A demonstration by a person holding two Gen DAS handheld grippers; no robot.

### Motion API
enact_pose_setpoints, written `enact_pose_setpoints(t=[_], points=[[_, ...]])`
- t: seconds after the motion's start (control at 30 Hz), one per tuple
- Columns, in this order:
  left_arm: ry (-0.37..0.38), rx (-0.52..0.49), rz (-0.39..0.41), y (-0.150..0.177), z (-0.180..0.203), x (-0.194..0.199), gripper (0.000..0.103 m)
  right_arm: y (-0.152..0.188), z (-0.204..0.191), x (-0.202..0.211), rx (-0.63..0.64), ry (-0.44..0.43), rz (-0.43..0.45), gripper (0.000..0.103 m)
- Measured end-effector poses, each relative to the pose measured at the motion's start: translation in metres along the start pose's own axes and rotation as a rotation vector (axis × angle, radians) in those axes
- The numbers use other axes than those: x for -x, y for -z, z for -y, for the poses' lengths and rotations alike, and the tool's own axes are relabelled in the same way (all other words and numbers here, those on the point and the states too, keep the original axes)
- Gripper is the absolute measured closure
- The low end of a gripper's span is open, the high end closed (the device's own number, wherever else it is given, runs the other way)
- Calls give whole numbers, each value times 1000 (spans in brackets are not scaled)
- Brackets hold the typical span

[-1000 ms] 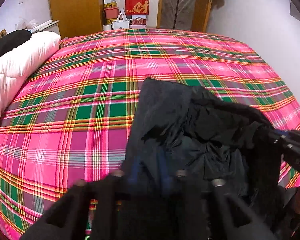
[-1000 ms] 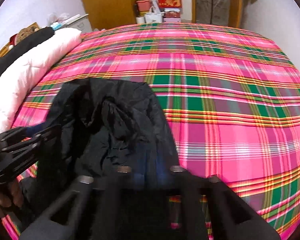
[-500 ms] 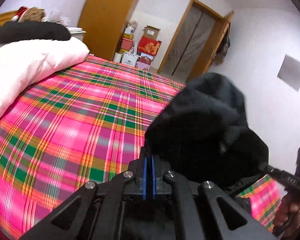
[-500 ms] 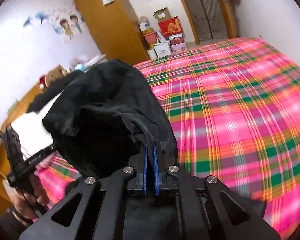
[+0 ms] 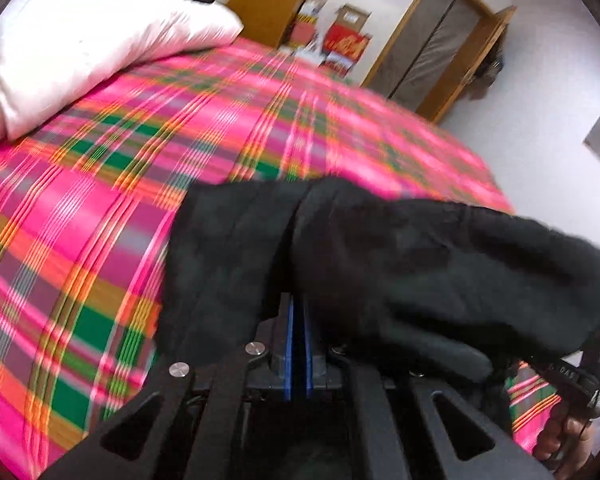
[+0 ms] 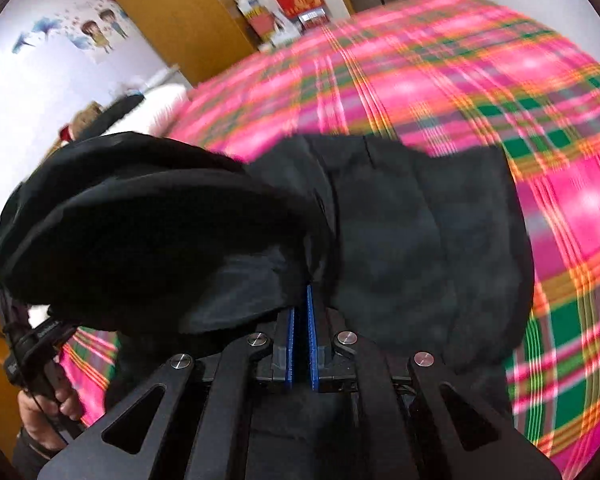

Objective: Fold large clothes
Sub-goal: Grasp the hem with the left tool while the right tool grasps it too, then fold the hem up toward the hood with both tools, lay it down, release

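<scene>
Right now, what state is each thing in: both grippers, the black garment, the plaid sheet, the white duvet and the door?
left gripper: jaws shut on the black garment.
right gripper: jaws shut on the same garment.
black fabric garment: bunched, held between both grippers, over the bed.
pink and green plaid sheet: spread flat over the bed.
white puffy duvet: heaped at the bed's edge.
wooden door: swung open.

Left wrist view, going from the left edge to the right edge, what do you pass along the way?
White duvet → pink plaid bedsheet → left gripper, shut on the black garment → the right hand holding the other gripper's handle at the far right.
</scene>
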State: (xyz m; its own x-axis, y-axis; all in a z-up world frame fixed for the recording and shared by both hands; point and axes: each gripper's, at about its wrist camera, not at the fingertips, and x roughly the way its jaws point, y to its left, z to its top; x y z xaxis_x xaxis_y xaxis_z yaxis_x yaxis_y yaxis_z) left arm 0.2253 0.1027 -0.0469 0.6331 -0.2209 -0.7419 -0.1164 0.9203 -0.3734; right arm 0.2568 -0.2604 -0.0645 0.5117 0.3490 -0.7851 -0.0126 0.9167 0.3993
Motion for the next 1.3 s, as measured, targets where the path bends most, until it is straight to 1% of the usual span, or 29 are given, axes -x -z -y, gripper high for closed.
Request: enact_pose_setpoints(t=[0.1, 0.13, 0.17, 0.2, 0.27, 0.3, 0.33, 0.43, 0.5, 0.53, 0.6, 0.67, 0.77, 0.87, 0.9, 0.93, 1.0, 1.07, 1.13, 1.2, 1.3], points=[[-26, 22, -51, 16, -9, 7, 98, 11, 8, 5, -26, 0, -31, 97], [-41, 26, -59, 21, -12, 13, 98, 13, 10, 9, -24, 3, -30, 95], [-56, 30, -60, 26, -15, 20, 98, 15, 11, 15, -22, 6, -24, 89], [-61, 39, -47, 29, -18, 30, 97, 16, 12, 21, -19, 9, -18, 86], [-73, 49, -16, 30, -19, 45, 88, 15, 9, 35, -5, 8, 8, 85], [-72, 46, 7, 27, -16, 53, 82, 11, 5, 39, 4, 2, 20, 85], [-58, 34, 29, 23, -10, 58, 78, 5, -3, 44, 24, -13, 39, 85], [13, -32, 70, 4, 19, 63, 76, -10, -33, 47, 98, -39, 79, 85], [66, -87, 83, -9, 45, 57, 75, -18, -55, 42, 143, -53, 97, 85], [81, -110, 86, -14, 55, 52, 75, -22, -63, 35, 157, -63, 99, 85], [114, -144, 68, -20, 71, 35, 75, -24, -71, 16, 161, -74, 72, 85], [130, -168, 24, -16, 79, 16, 75, -15, -71, -11, 158, -64, 8, 85], [115, -189, -51, 8, 75, -10, 75, 10, -59, -45, 141, -43, -84, 85], [86, -156, -130, 32, 55, -37, 73, 36, -45, -72, 111, -42, -141, 85], [83, -147, -138, 36, 50, -43, 69, 41, -42, -78, 102, -45, -153, 85], [86, -140, -140, 39, 45, -47, 69, 47, -38, -85, 88, -49, -164, 84], [82, -145, -139, 38, 43, -51, 69, 49, -37, -88, 87, -51, -139, 84], [56, -190, -121, 40, 46, -53, 69, 50, -39, -90, 94, -45, -129, 83], [22, -227, -110, 46, 50, -56, 68, 50, -42, -87, 115, -30, -138, 83], [9, -231, -111, 48, 51, -55, 68, 49, -51, -70, 140, -9, -127, 82], [20, -177, -141, 44, 48, -48, 68, 43, -55, -30, 184, -19, -33, 81]])
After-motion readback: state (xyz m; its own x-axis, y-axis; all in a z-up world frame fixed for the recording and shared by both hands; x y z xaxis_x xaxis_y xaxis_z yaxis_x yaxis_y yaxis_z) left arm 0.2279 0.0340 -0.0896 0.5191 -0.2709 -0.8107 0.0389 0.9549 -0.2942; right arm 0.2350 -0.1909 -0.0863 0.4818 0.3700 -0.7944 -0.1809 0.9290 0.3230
